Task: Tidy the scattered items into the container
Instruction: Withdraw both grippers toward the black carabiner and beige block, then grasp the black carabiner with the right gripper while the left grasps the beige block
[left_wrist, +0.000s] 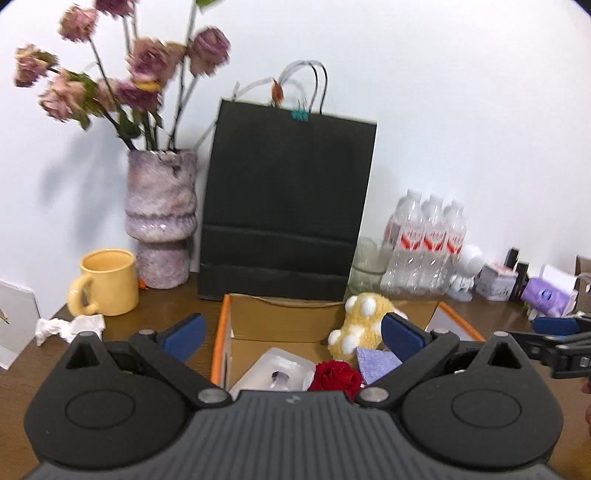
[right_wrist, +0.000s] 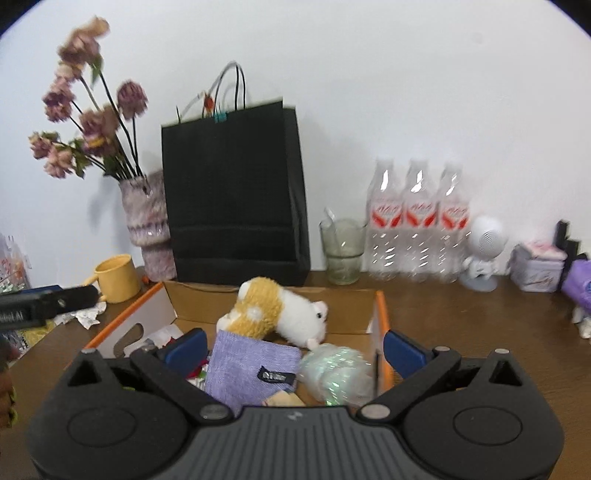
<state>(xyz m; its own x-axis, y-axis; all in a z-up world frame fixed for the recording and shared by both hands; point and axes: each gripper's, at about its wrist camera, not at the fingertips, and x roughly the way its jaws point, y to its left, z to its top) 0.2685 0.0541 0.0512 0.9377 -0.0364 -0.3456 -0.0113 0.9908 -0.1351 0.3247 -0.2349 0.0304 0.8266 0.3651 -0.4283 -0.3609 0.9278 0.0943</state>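
Left wrist view: left tongs (left_wrist: 291, 332) spread wide, empty, over box (left_wrist: 221, 325) near tabletop's front edge. Plush toy (right_wrist: 280, 314), purple cloth (right_wrist: 251, 365), rose (left_wrist: 334, 376) already inside. Right tongs (right_wrist: 293, 349) equally spread, nothing pinched. Crumpled tissue (left_wrist: 70, 326) beside mug (left_wrist: 107, 282), probably next.

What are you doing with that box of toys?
Tidying up. A person holds two grippers over the box, left gripper and right gripper, both open and empty. The plush toy, purple cloth and red rose already lie inside. A crumpled tissue by the yellow mug is outside it.
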